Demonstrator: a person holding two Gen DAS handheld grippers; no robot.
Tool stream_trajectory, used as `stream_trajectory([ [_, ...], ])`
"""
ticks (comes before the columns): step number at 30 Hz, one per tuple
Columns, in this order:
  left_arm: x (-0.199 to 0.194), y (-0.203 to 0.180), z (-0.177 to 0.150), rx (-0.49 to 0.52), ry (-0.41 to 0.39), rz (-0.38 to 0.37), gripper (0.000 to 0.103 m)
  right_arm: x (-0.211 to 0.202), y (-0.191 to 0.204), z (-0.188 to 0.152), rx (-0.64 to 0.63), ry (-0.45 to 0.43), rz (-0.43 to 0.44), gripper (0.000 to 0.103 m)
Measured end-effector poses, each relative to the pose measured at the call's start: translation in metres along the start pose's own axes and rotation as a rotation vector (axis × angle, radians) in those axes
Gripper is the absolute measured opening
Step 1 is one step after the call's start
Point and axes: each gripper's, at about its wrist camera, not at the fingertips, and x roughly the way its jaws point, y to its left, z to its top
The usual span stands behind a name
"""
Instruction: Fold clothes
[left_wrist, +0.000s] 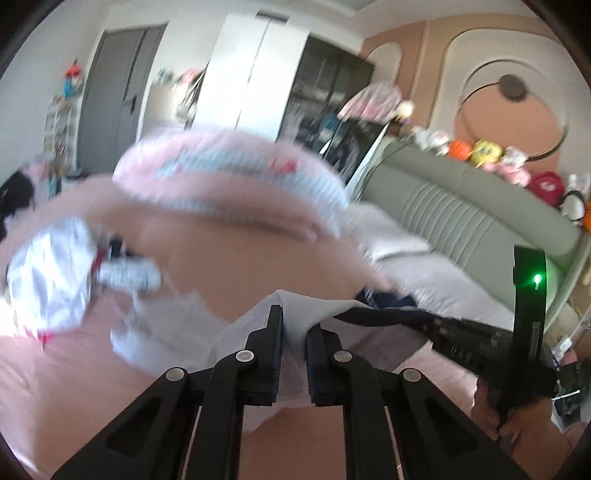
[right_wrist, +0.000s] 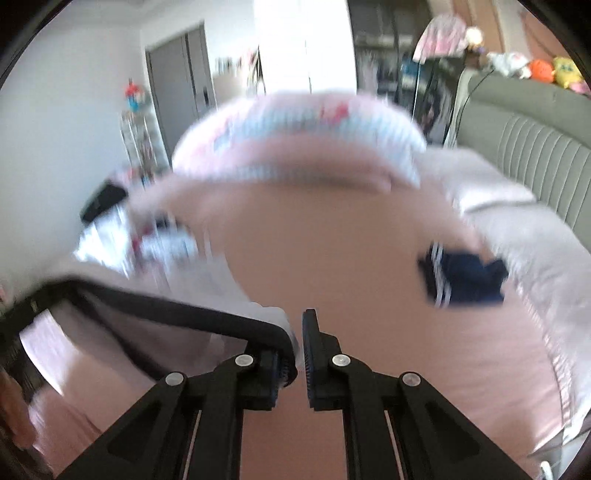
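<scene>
Both views are motion-blurred. My left gripper (left_wrist: 294, 328) is shut on a thin white garment (left_wrist: 170, 332), holding it over the pink bed sheet (left_wrist: 66, 387). My right gripper (right_wrist: 300, 332) is shut on an edge of the same white garment (right_wrist: 221, 280), which trails off to its left. The right gripper's body shows in the left wrist view (left_wrist: 480, 343), and the left gripper's body shows in the right wrist view (right_wrist: 177, 314). A folded navy garment with white stripes (right_wrist: 465, 280) lies on the sheet to the right. A crumpled white garment (left_wrist: 48, 280) lies at the left.
A rolled pink quilt with a striped band (left_wrist: 236, 173) lies across the far side of the bed. White pillows (right_wrist: 495, 184) and a green padded headboard (left_wrist: 461, 210) with plush toys (left_wrist: 487, 151) are at the right. A wardrobe and a grey door stand behind.
</scene>
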Motion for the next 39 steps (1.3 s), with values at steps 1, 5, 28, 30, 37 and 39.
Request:
stream_trajectory([
  [1,-0.01,-0.004,0.009,0.016,-0.028,-0.01,0.009,-0.01,0.004,0.014,0.008,-0.037,0.007,0.008],
  [5,-0.054,-0.021,0.048,0.069,-0.148,-0.045,0.009,-0.06,0.026,0.061,0.004,-0.185,0.036,0.008],
  [28,0.046,0.018,-0.088,-0.076,0.457,-0.041,0.012,0.032,-0.01,-0.012,0.079,0.225,0.01,0.013],
  [30,0.051,0.017,-0.103,-0.067,0.525,-0.053,0.012,0.031,-0.008,0.002,0.085,0.181,0.033,0.013],
  [37,0.047,0.037,-0.124,-0.14,0.609,-0.049,0.013,0.067,0.029,-0.005,-0.045,0.298,0.076,0.023],
  [39,0.039,0.037,-0.114,-0.134,0.557,-0.097,0.017,0.071,0.023,-0.02,0.0,0.343,0.143,0.023],
])
